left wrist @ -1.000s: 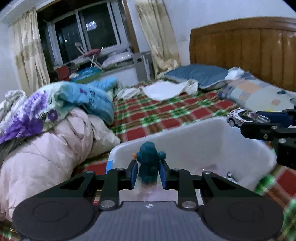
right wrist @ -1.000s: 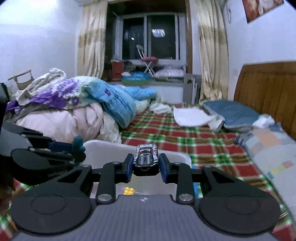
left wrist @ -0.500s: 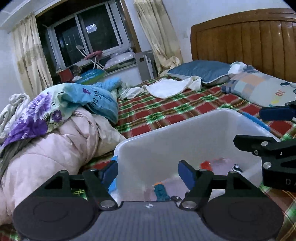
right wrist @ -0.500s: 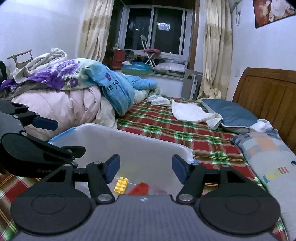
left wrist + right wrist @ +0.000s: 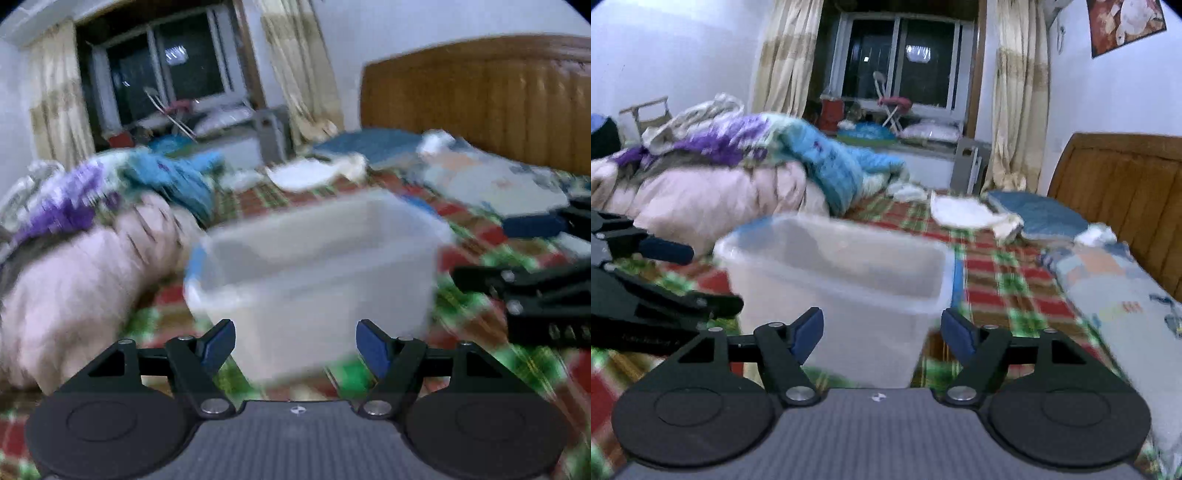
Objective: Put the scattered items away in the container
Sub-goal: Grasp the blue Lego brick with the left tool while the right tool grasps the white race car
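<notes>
Facing the translucent container [image 5: 317, 266] from low and just short of its near wall, both tools look to be between drops: the left gripper [image 5: 295, 341] and the right gripper [image 5: 882, 334] each stand with blue pads spread wide and nothing between them. From this height the bin's inside is hidden and blur smears the plaid bedspread [image 5: 1004, 280], so no loose item shows. Next, I judge, each tool must swing off the bin toward another stray piece. Both are held level, side by side, pointing ahead across the bed.
</notes>
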Demonstrator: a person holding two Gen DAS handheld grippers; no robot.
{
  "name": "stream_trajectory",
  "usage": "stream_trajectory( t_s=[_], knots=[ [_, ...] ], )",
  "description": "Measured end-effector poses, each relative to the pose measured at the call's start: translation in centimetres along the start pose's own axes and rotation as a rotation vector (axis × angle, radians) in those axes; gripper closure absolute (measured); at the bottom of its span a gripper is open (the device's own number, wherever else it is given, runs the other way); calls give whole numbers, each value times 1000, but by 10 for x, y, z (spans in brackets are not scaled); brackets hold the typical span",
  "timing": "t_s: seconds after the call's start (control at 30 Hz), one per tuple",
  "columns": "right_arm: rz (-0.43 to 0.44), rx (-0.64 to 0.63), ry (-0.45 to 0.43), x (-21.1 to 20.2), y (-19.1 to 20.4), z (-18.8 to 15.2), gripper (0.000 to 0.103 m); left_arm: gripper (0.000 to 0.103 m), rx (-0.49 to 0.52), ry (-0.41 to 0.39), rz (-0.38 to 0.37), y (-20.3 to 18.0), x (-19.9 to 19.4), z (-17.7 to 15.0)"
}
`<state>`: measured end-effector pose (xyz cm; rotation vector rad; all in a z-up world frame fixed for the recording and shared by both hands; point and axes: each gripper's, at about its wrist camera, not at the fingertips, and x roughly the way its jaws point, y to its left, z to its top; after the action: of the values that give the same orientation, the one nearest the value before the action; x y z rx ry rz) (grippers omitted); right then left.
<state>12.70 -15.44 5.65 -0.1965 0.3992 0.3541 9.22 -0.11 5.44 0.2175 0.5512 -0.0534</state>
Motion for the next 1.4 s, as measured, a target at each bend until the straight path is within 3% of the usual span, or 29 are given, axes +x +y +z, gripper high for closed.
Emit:
stream_trajectory(
  t_s=[0.23,0.37,0.5,0.57,0.7,0.77,0.93,1.03,1.1,1.17,1.27,1.33,1.4],
  knots=[
    [45,48,132,-24,13,-71,32,27,-15,180,-100,-40,-7,-91],
    [66,51,188,-25,28,-96,37,27,-75,149,-132,-40,-20,-111],
    [110,99,242,-11,33,-107,38,27,-66,137,-151,-40,-27,-117],
    [137,119,265,-4,32,-114,49,27,-46,140,-150,-43,-29,-116],
    [149,81,280,-5,35,-115,58,27,-33,144,-158,-51,-26,-115],
    [142,51,286,-6,35,-112,70,27,-29,147,-158,-55,-24,-113],
    [132,38,300,-4,25,-110,70,27,1,185,-140,-71,-11,-108],
    [140,100,317,1,18,-112,60,28,49,223,-104,-76,1,-113],
    [146,121,320,3,15,-113,59,41,22,214,-116,-65,0,-115],
    [154,135,320,3,15,-115,58,65,25,206,-94,-51,-2,-116],
    [154,127,304,2,18,-116,58,70,13,205,-33,-21,3,-117],
    [140,113,290,5,23,-118,58,70,-36,214,-60,1,8,-116],
    [123,95,285,8,29,-120,58,69,-23,202,-85,8,10,-114]
  ],
)
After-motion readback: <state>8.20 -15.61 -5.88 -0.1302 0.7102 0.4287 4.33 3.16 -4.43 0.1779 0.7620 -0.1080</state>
